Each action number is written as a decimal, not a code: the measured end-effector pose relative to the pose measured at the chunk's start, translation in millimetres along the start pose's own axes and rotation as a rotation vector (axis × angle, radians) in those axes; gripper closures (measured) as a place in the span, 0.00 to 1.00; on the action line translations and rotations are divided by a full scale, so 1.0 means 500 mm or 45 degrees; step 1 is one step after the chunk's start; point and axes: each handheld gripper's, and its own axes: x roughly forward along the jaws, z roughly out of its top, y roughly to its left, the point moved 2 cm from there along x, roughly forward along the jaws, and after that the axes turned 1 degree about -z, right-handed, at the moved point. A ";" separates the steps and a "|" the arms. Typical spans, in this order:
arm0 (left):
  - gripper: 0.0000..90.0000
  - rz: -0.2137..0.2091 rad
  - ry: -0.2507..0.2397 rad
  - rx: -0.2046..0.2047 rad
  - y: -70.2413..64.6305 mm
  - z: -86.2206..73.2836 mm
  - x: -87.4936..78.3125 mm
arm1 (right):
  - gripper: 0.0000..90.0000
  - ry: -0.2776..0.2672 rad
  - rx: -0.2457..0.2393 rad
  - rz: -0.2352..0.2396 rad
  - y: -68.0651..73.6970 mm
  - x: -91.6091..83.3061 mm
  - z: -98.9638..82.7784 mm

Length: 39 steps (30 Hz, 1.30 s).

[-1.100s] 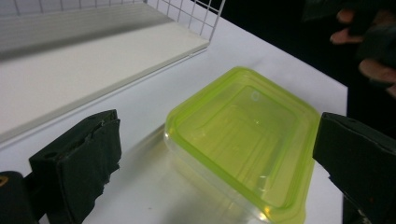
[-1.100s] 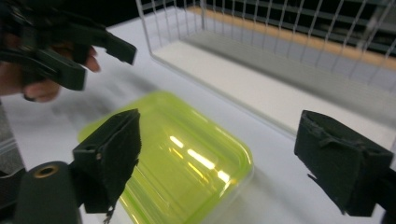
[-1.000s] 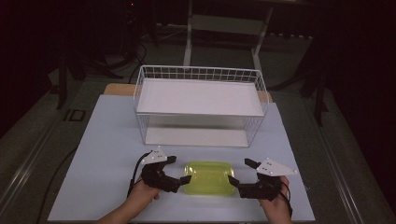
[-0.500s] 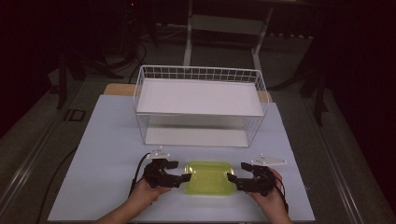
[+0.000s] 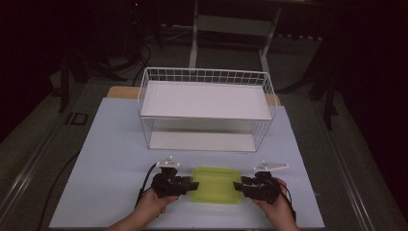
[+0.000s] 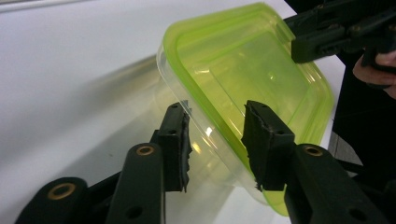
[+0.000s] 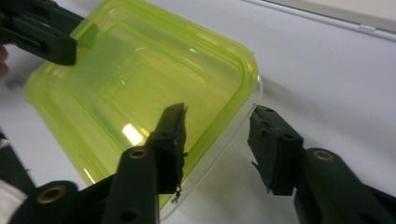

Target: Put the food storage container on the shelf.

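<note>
Both your grippers' fingers have just been closing around the green-lidded container [image 5: 215, 184]: left gripper [image 6: 212, 140] and right gripper [image 7: 217, 142] are straddling its ends, half-closed.

The food container [image 5: 215, 185] is showing a translucent lime-green lid [image 6: 252, 70] over a clear, colourless tub [image 7: 233, 135]. The left gripper [image 5: 192, 185] and right gripper [image 5: 236, 186] are showing matte black, with brass-coloured rivets [image 6: 145, 150] glinting on the jaws and pale grey plates on top. The table [image 5: 110, 154] is reading plain pale lavender-white. The wire basket [image 5: 207, 77] at its far edge is showing a white grid pattern around flat white shelves [image 5: 204, 98].
</note>
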 end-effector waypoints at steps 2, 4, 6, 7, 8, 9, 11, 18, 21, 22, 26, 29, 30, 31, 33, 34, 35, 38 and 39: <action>0.70 0.014 -0.003 0.010 -0.004 -0.001 -0.001 | 0.68 -0.004 0.021 0.008 -0.001 -0.003 -0.001; 0.71 0.014 -0.010 -0.002 -0.006 -0.003 -0.002 | 0.68 -0.005 0.012 -0.005 0.003 -0.005 -0.001; 0.72 0.021 -0.013 -0.010 -0.010 -0.005 -0.003 | 0.69 -0.006 0.012 -0.013 0.005 -0.007 -0.001; 0.73 0.028 -0.009 -0.005 -0.013 -0.005 -0.005 | 0.69 -0.008 0.016 -0.008 0.006 -0.008 -0.002; 0.73 0.037 -0.008 -0.003 -0.017 -0.006 -0.006 | 0.70 -0.011 0.022 -0.004 0.007 -0.010 -0.002; 0.74 0.043 -0.006 -0.005 -0.019 -0.006 -0.007 | 0.71 -0.011 0.024 -0.002 0.007 -0.011 -0.002; 0.75 0.043 -0.006 -0.005 -0.019 -0.006 -0.007 | 0.71 -0.014 0.026 0.002 0.008 -0.012 -0.002; 0.80 0.077 -0.022 -0.019 -0.035 -0.012 -0.018 | 0.77 -0.025 0.065 0.033 0.017 -0.023 -0.004; 0.83 0.083 -0.024 -0.019 -0.038 -0.013 -0.021 | 0.80 -0.036 0.071 0.043 0.022 -0.026 -0.004; 0.84 0.085 -0.027 -0.042 -0.039 -0.014 -0.024 | 0.81 -0.039 0.073 0.053 0.024 -0.027 -0.003; 0.87 0.076 -0.026 -0.078 -0.042 -0.016 -0.028 | 0.83 -0.047 0.083 0.046 0.028 -0.030 -0.003; 0.89 0.084 -0.026 -0.085 -0.044 -0.017 -0.030 | 0.86 -0.065 0.091 0.025 0.030 -0.034 -0.001; 0.89 0.086 -0.035 -0.091 -0.043 -0.018 -0.031 | 0.87 -0.069 0.079 0.016 0.032 -0.035 0.001; 0.90 0.082 -0.048 -0.092 -0.042 -0.017 -0.033 | 0.87 -0.076 0.080 0.019 0.033 -0.036 0.002; 0.90 0.087 -0.056 -0.089 -0.042 -0.012 -0.038 | 0.87 -0.085 0.082 0.021 0.033 -0.035 0.005; 0.90 0.087 -0.056 -0.089 -0.042 -0.012 -0.038 | 0.87 -0.085 0.082 0.021 0.033 -0.035 0.005; 0.90 0.092 -0.065 -0.077 -0.043 -0.003 -0.045 | 0.87 -0.091 0.090 0.028 0.032 -0.036 0.013; 0.90 0.103 -0.103 -0.045 -0.045 0.015 -0.060 | 0.87 -0.115 0.081 0.032 0.033 -0.041 0.028; 0.90 0.107 -0.115 -0.032 -0.046 0.021 -0.065 | 0.87 -0.123 0.075 0.029 0.035 -0.043 0.034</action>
